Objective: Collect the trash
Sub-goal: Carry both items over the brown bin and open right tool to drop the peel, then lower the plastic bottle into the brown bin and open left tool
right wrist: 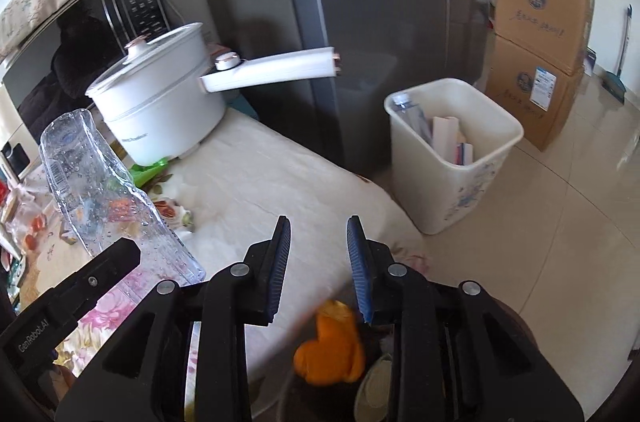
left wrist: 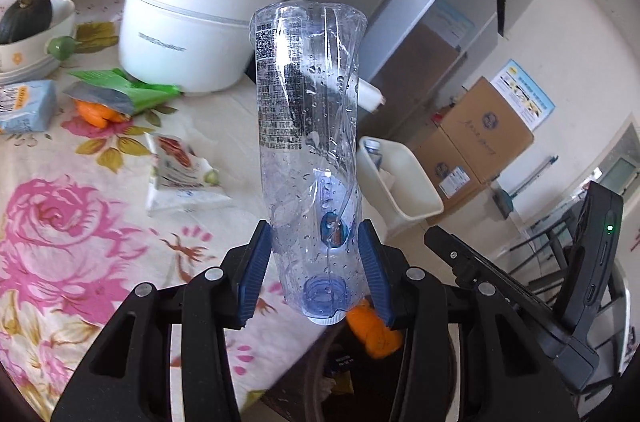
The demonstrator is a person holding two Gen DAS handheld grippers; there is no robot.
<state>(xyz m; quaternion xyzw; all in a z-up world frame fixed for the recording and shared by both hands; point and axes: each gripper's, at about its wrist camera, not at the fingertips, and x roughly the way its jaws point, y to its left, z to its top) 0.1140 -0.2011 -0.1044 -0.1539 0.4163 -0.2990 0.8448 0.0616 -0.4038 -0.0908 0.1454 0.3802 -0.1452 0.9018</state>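
Two grippers in play, one loaded. Left gripper [left wrist: 316,262] has its fingers [left wrist: 254,274] clamped about half open on an empty clear plastic bottle [left wrist: 308,126], gripping near the neck end, cap toward the camera, base pointing away. Bottle is crumpled, wet inside, lifted clear of the desk [left wrist: 80,222].

Right gripper [right wrist: 320,270]: fingers [right wrist: 280,262] parted a little, nothing between them. An orange peel piece [right wrist: 330,350] sits below it, close to the inner edge of the right-hand finger; can't tell if it touches or is resting on something underneath. Not held by the pads.

Step in hand, as I read it: carry phase, bottle picked and headed for the bin [right wrist: 452,150]. Bin stands on the floor just beside the desk edge, next to the fridge [right wrist: 380,22], already holding a bottle and some cartons.

Next move calls for:
- swing left gripper out past the desk edge, over the bin mouth
- clear the white pot [right wrist: 160,94] and its long handle [right wrist: 272,70], which juts toward the bin
- release only once the bottle is over the opening; it's long, so tip it base-down or it may hang on the rim

More trash left on the desk: green wrapper [left wrist: 124,86], orange peel [left wrist: 98,114], white pouch [left wrist: 180,174].
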